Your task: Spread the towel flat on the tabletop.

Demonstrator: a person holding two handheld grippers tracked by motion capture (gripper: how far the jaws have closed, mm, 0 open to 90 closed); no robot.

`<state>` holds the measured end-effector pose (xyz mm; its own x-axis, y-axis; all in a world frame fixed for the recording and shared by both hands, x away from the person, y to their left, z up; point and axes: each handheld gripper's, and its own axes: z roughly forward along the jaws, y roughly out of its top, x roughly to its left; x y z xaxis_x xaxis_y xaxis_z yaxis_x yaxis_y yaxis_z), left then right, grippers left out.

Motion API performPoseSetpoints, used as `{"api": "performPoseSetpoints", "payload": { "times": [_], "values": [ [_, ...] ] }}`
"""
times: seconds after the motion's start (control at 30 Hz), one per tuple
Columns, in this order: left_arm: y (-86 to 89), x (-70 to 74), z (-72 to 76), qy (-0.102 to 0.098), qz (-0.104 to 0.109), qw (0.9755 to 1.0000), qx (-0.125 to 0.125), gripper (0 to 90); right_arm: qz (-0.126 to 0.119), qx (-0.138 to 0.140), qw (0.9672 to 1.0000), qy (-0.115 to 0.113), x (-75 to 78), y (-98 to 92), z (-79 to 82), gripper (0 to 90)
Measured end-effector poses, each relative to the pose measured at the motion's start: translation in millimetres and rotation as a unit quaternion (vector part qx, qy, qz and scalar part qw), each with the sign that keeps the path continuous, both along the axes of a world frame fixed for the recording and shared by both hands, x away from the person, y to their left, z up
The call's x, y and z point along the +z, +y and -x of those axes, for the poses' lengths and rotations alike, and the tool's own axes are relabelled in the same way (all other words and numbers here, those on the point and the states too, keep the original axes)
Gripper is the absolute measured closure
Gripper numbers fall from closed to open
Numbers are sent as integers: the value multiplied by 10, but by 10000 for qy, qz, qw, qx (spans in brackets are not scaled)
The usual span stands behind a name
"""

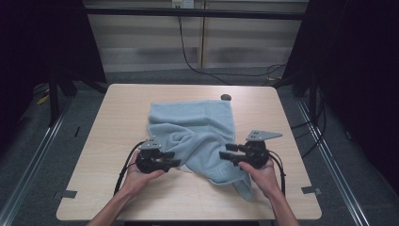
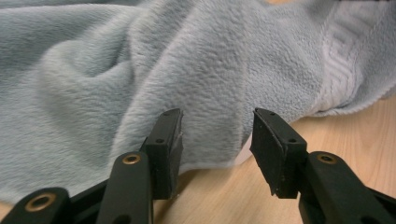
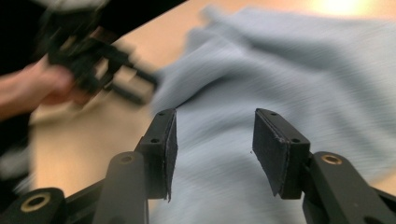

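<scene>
A light blue towel (image 1: pixel 197 136) lies crumpled on the wooden table (image 1: pixel 122 117), one corner trailing toward the near right. My left gripper (image 1: pixel 175 159) rests low at the towel's near left edge and points right. In the left gripper view its jaws (image 2: pixel 217 135) stand open, with a soft fold of the towel (image 2: pixel 140 70) just beyond the tips and no pad pressing on it. At the towel's right side my right gripper (image 1: pixel 225 151) points left. Its jaws (image 3: pixel 215 140) are open above the towel (image 3: pixel 280 70), nothing held. The left gripper (image 3: pixel 93 60) appears blurred across from it.
A small dark round object (image 1: pixel 226 97) sits near the table's far edge, just beyond the towel. Grey tape marks (image 1: pixel 69 193) are stuck near the near corners. Cables run along the floor behind the table. Bare wood lies left and right of the towel.
</scene>
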<state>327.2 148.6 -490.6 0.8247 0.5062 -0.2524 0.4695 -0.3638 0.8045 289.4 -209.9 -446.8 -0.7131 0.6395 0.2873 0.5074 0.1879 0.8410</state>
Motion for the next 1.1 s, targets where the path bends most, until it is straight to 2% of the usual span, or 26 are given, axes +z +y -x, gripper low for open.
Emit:
{"api": "performPoseSetpoints", "payload": {
  "times": [0.07, 0.1, 0.13, 0.17, 0.2, 0.3, 0.37, 0.43, 0.47, 0.5, 0.53, 0.57, 0.63, 0.67, 0.8, 0.87, 0.97, 1.03, 1.1],
  "values": [
    [42, 18, -6, 1, 62, 10000, 70, 539, 193, 211, 9995, 114, -98, 123, 56, 471],
    [56, 23, -10, -2, 107, 9999, 79, 539, 381, 315, 9986, 195, -168, 192, 58, 461],
    [70, 30, -13, -11, 129, 9999, 89, 539, 507, 319, 9979, 233, -219, 235, 46, 441],
    [80, 34, -14, -24, 144, 9999, 91, 539, 506, 352, 9976, 303, -270, 263, 24, 433],
    [89, 40, -14, -16, 166, 9998, 107, 539, 518, 385, 9974, 332, -305, 283, 9, 425],
    [109, 48, -6, -32, 203, 9997, 107, 541, 912, 464, 9941, 359, -434, 381, -32, 415],
    [119, 57, -2, -42, 223, 9997, 91, 542, 980, 502, 9934, 330, -481, 426, -48, 419],
    [121, 66, 7, -57, 249, 9996, 97, 541, 1207, 551, 9907, 286, -515, 486, -37, 498],
    [122, 70, 10, -69, 223, 9997, 81, 542, 1385, 568, 9885, 197, -539, 524, -20, 558],
    [116, 72, 17, -77, 236, 9997, 81, 541, 1418, 548, 9883, 139, -543, 544, -4, 645],
    [111, 76, 23, -75, 239, 9997, 64, 542, 1355, 586, 9888, 233, -530, 548, -2, 800],
    [110, 81, 28, -99, 217, 9997, 32, 542, 1364, 619, 9884, 244, -516, 541, 1, 885],
    [109, 93, 42, -97, 245, 9997, -13, 545, 1226, 690, 9895, 330, -487, 526, 4, 895],
    [107, 110, 57, -96, 241, 9996, -67, 545, 1107, 717, 9908, 295, -440, 508, 13, 898],
    [82, 155, 117, -161, 327, 9986, -374, 545, 455, 673, 9967, 66, -113, 379, 33, 900],
    [55, 155, 139, -127, 380, 9984, -399, 545, 142, 554, 9983, -57, 33, 298, 5, 900],
    [33, 140, 135, -139, 292, 9989, -346, 519, -183, 267, 9991, -283, 208, 177, -73, 900],
    [29, 120, 114, -149, 235, 9991, -317, 512, -309, -16, 9990, -325, 244, 76, -153, 900],
    [21, 103, 93, -162, 225, 9993, -259, 493, -347, -318, 9987, -193, 157, -50, -291, 900]
  ]
}}
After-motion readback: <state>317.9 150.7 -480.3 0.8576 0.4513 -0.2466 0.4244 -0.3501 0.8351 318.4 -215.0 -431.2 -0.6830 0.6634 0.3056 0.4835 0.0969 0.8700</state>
